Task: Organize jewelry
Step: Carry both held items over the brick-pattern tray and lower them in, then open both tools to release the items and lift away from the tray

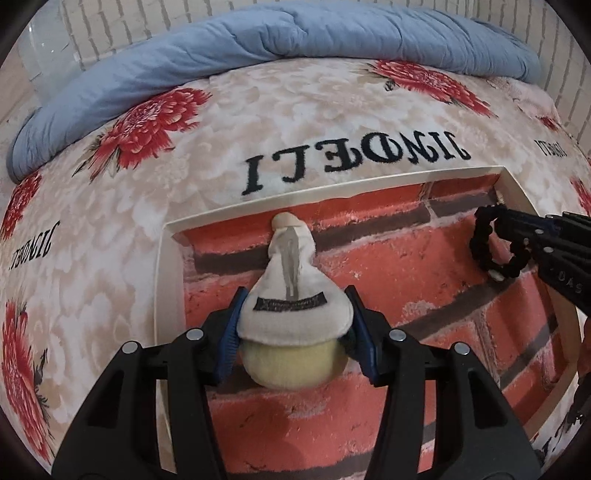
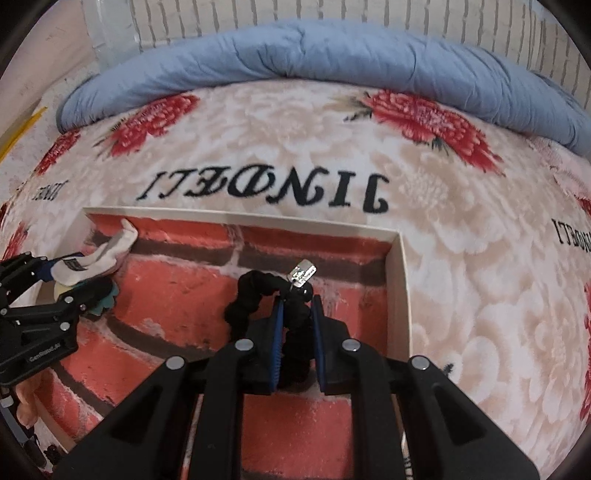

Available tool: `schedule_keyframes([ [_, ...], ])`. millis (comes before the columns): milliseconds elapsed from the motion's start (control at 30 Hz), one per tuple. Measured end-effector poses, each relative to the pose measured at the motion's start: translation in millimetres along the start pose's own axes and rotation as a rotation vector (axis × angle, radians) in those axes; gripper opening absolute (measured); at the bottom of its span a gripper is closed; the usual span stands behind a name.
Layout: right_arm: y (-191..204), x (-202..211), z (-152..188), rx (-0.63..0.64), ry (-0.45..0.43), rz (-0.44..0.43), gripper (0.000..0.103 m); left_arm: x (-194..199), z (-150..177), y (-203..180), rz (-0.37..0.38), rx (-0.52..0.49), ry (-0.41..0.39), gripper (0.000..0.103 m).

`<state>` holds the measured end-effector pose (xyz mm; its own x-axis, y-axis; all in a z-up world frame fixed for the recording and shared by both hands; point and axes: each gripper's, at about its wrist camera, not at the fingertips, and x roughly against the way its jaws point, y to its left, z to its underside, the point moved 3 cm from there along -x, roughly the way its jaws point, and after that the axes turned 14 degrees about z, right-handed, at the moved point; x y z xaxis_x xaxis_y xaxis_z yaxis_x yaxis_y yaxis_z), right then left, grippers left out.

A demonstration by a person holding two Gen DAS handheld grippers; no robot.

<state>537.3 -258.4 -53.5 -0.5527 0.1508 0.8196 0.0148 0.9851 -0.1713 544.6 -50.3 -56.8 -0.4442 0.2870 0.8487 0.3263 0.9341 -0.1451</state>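
Observation:
My left gripper (image 1: 293, 314) is shut on a white, cone-shaped plush jewelry holder (image 1: 291, 295) with a yellow base, held over the brick-patterned box (image 1: 173, 236). It also shows at the left of the right wrist view (image 2: 92, 262). My right gripper (image 2: 297, 317) is shut on a black beaded bracelet (image 2: 251, 299) with a small silver tag (image 2: 303, 275), held over the box's right part. In the left wrist view the bracelet (image 1: 484, 240) hangs from the right gripper's fingers (image 1: 543, 236).
The box has a cream rim (image 2: 400, 280) and lies on a floral blanket (image 1: 184, 155) printed with black letters. A rolled blue quilt (image 1: 295, 33) lies at the back against a white brick wall (image 2: 295, 11).

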Motion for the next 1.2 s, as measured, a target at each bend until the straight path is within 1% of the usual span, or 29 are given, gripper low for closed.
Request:
schedule_keyframes([
  [100, 1, -9, 0, -0.001, 0.033, 0.000, 0.015, -8, -3, -1, -0.004, -0.005, 0.025, 0.052],
  [167, 3, -15, 2, 0.008, 0.055, 0.003, 0.015, -11, -4, -1, -0.003, -0.003, 0.027, 0.052],
  [233, 6, -15, 1, 0.021, 0.047, 0.020, 0.015, -15, -5, -1, -0.006, -0.005, 0.033, 0.052],
  [300, 8, -16, 0, 0.021, 0.053, 0.019, 0.015, -16, -5, -1, -0.008, -0.005, 0.033, 0.053],
  [333, 7, -16, 0, 0.022, 0.053, 0.019, 0.018, -17, -4, 0, -0.009, -0.003, 0.031, 0.053],
  [433, 8, -15, 1, 0.023, 0.046, 0.020, 0.018, -17, -4, 0, -0.011, 0.001, 0.036, 0.055],
  [467, 8, -15, 1, 0.018, 0.047, 0.017, 0.018, -17, -4, 1, -0.011, 0.005, 0.041, 0.060],
  [500, 7, -14, 1, 0.012, 0.051, 0.010, 0.024, -17, -4, 1, -0.017, 0.005, 0.045, 0.066],
  [533, 7, -13, 2, 0.011, 0.055, 0.002, 0.037, -17, -4, 1, -0.024, 0.002, 0.046, 0.068],
  [567, 7, -11, 2, 0.013, 0.054, 0.002, 0.042, -15, -4, 0, -0.031, -0.006, 0.043, 0.072],
  [600, 7, -7, 2, 0.023, 0.042, 0.004, 0.046, -12, -4, -2, -0.038, -0.014, 0.036, 0.077],
  [633, 7, -2, 1, 0.030, 0.033, 0.003, 0.050, -8, -4, -3, -0.041, -0.021, 0.029, 0.079],
  [733, 2, 12, -3, 0.028, 0.016, -0.031, 0.057, 6, -4, -11, -0.039, -0.043, 0.008, 0.085],
  [767, 0, 18, -4, 0.022, 0.010, -0.049, 0.059, 14, -4, -14, -0.035, -0.047, 0.003, 0.089],
  [800, -4, 26, -5, 0.014, -0.002, -0.054, 0.064, 22, -4, -16, -0.032, -0.047, -0.008, 0.093],
  [833, -7, 32, -6, 0.008, -0.015, -0.052, 0.070, 27, -3, -17, -0.029, -0.046, -0.017, 0.094],
  [900, -13, 48, -5, 0.005, -0.049, -0.041, 0.075, 45, -2, -20, -0.010, -0.041, -0.040, 0.097],
  [933, -17, 55, -5, 0.008, -0.064, -0.030, 0.076, 51, 0, -20, -0.008, -0.041, -0.046, 0.097],
  [1067, -33, 80, -1, 0.002, -0.101, 0.002, 0.080, 84, 9, -19, -0.024, -0.028, -0.079, 0.098],
  [1133, -41, 94, 3, -0.017, -0.125, 0.008, 0.087, 99, 17, -17, -0.026, -0.009, -0.093, 0.098],
  [1200, -49, 109, 10, -0.039, -0.157, 0.016, 0.087, 110, 25, -16, -0.025, 0.001, -0.104, 0.098],
])
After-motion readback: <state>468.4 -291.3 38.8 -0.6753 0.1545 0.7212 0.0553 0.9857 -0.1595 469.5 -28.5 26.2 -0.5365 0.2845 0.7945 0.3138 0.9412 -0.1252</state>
